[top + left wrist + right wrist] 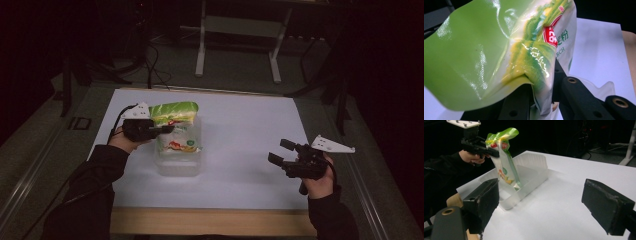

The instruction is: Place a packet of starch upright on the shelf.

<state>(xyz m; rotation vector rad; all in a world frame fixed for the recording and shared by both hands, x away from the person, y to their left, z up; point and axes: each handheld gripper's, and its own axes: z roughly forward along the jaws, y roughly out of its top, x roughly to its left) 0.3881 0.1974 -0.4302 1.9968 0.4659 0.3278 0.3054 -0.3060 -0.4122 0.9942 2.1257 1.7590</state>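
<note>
Over the clear tray [179, 165], the left tool [167, 129] pinches a green pouch [175, 112], seemingly upright; the right tool [281, 151] gapes apart.

One pouch [175, 122], one tray [179, 162], two grippers [165, 129] [278, 152]

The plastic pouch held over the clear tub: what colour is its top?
Bright green top of the pouch, clearest in the left gripper view.

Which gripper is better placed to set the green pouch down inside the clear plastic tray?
The left gripper. It is shut on the green pouch, whose lower end hangs within the clear plastic tray. The right gripper is open, holds nothing and stands well to the side of the tray.
</note>
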